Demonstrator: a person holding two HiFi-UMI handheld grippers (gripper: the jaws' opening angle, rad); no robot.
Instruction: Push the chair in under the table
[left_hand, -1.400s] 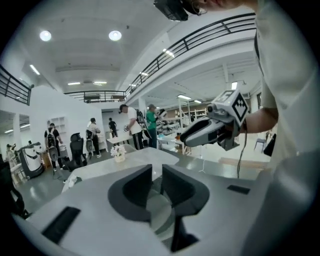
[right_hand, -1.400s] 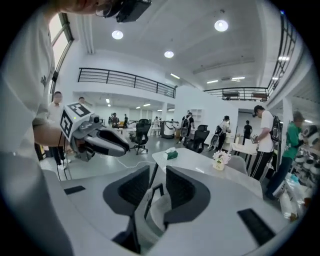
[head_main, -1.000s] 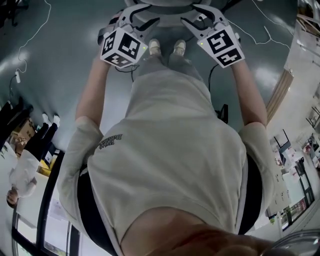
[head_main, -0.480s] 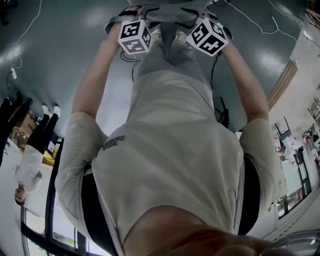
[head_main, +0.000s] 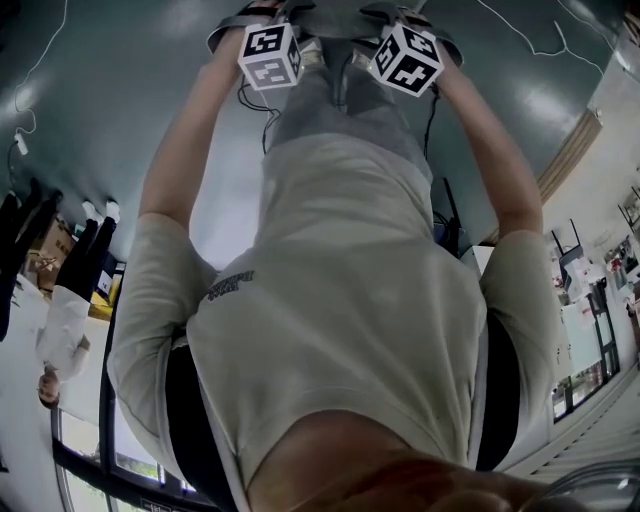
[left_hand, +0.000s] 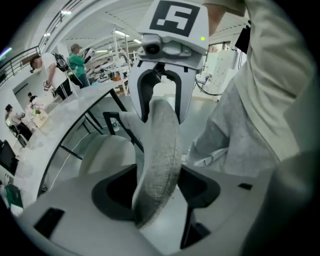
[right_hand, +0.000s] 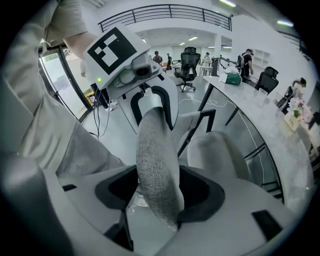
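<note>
Shiny green-grey floor (head_main: 100, 100) fills the top of the head view, and a big bright office shows behind in both gripper views. The grey cloth chair back (left_hand: 159, 150) runs up the middle of the left gripper view, from one claw to the other. The left claw (left_hand: 157, 192) is wide, with the chair back in the gap and not squeezed. The right claw (right_hand: 160, 192) is opening, and the same chair back sits between its jaws too. The pale seat (left_hand: 105, 150) is low at the left, close to the curved white table (left_hand: 65, 112).

I think the step is getting hold of the chair back. To do it well, both claws should close on the cloth edge together. Then they should push evenly and straight at the table, so the chair does not spin.

A second ago the marker cubes (head_main: 270, 55) sat lower in the head view. Now they are at the top edge, closer together and turned.
</note>
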